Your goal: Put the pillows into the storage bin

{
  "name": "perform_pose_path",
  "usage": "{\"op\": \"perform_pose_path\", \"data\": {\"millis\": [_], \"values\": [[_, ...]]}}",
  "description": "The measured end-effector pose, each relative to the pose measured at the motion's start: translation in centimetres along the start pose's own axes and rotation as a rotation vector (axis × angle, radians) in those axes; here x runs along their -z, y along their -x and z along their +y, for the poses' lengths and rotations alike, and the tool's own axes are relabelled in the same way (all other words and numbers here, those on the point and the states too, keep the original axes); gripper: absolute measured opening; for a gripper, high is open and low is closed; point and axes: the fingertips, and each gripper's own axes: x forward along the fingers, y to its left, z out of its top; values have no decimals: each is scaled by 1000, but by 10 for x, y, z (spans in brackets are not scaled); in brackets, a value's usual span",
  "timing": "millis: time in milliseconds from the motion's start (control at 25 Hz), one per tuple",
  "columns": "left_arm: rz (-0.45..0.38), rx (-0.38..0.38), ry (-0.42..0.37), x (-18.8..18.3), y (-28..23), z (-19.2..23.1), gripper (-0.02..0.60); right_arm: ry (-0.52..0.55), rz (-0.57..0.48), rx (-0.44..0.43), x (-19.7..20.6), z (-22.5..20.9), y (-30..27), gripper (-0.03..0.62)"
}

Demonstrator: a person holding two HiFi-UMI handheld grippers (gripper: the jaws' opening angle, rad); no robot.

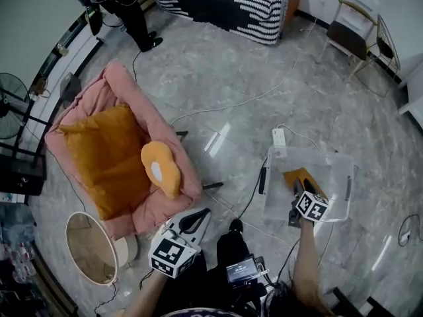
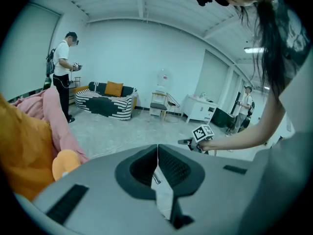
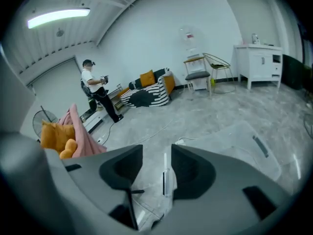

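Clear plastic storage bin [image 1: 281, 177] on the grey floor [image 1: 231, 71], holding one mustard-orange pillow [image 1: 301, 176] near its middle. Right tongs [image 1: 297, 189] just over that pillow, spread, nothing between them. Left tongs [image 1: 192, 220] pressed together, empty, by the front edge of the pink armchair [image 1: 112, 78]. On its seat, a large orange square cushion [image 1: 106, 157]. Against its front arm, a small round orange pillow with a white patch [image 1: 162, 168].

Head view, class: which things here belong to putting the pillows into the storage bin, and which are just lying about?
Belong: storage bin; orange pillow inside it; round pillow and large orange cushion on the pink sofa.
Lying about: floor fan, power strip, round basket, striped sofa.
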Motion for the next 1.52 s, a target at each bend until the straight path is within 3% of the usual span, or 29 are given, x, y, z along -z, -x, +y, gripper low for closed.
{"op": "perform_pose_path", "data": {"millis": [280, 520, 680, 880, 1120, 1360, 1480, 1520], "values": [[-90, -112, 22, -7, 39, 44, 12, 173, 4, -192, -17, 109, 12, 183], [-143, -190, 87, 16, 114, 115, 12, 237, -2, -350, -9, 264, 10, 183], [-143, -167, 102, 45, 155, 159, 12, 272, 37, -382, 23, 353, 0, 192], [-102, -104, 58, 74, 198, 214, 12, 275, 91, -381, 64, 437, -21, 210], [-91, -94, 82, 100, 229, 269, 12, 327, 205, -341, 112, 481, -51, 266], [-99, -133, 157, 121, 249, 307, 12, 367, 358, -248, 159, 477, -89, 343], [-90, -146, 177, 133, 256, 320, 12, 359, 421, -216, 178, 476, -101, 334], [-83, -151, 178, 138, 258, 323, 12, 352, 429, -208, 182, 479, -103, 293]]}}
